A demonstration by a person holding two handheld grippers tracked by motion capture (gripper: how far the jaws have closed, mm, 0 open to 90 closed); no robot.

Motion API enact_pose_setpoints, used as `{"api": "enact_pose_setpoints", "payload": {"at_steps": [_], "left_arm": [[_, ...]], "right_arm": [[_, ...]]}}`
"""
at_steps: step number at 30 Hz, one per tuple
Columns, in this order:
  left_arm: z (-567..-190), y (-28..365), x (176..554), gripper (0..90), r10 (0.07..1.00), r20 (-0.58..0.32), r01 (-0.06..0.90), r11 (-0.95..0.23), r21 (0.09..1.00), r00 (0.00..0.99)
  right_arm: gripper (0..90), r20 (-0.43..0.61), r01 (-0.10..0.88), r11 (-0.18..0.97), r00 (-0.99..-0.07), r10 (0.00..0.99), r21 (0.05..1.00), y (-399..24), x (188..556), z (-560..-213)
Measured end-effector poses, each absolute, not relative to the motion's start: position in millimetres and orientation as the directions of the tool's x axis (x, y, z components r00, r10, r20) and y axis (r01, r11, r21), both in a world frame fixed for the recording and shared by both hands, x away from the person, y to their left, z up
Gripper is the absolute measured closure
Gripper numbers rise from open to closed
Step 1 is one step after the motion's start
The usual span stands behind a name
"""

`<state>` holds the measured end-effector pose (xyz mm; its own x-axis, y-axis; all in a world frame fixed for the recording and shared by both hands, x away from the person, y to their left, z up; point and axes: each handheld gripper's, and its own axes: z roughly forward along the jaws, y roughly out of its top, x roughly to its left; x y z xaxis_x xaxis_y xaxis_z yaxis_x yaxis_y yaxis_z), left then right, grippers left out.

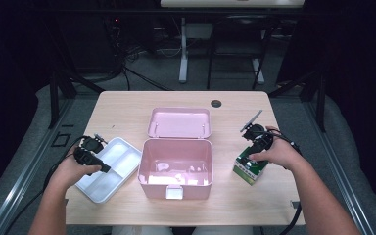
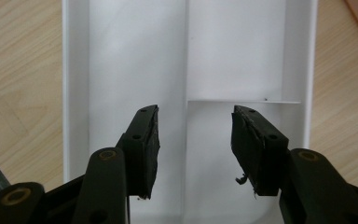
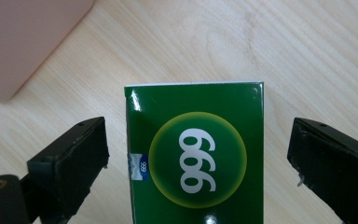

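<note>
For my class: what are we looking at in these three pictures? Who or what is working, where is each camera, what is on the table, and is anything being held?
A person holds a two-jaw tool in each hand. One camera looks down from above; one rides on each tool.

On the wooden table sit a pink box with its lid open, a white divided tray and a green carton printed "999".

The left gripper hangs open over the tray. The right gripper is open with the carton between its jaws, which stand clear of it. Nothing is held.
</note>
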<state>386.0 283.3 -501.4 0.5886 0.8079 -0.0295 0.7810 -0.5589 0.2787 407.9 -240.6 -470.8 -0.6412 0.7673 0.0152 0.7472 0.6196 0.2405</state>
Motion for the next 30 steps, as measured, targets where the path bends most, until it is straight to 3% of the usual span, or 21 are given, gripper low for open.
{"api": "enact_pose_setpoints", "payload": {"at_steps": [14,17,30], "left_arm": [[-495.4,281.9,381.4,50.1,0.8,-0.035,0.767,-0.562,0.309,0.6],[-495.2,283.3,380.5,50.1,0.802,-0.031,0.769,-0.559,0.311,0.596],[-491.3,284.6,378.3,50.0,0.796,-0.034,0.759,-0.562,0.329,0.605]], "right_arm": [[7.1,0.013,0.727,0.673,-0.681,0.732,0.138,-238.0,409.4,-483.5],[12.7,0.014,0.725,0.675,-0.683,0.731,0.133,-239.2,409.7,-486.5],[13.3,0.053,0.749,0.652,-0.66,0.749,0.114,-246.0,410.8,-492.9]]}}
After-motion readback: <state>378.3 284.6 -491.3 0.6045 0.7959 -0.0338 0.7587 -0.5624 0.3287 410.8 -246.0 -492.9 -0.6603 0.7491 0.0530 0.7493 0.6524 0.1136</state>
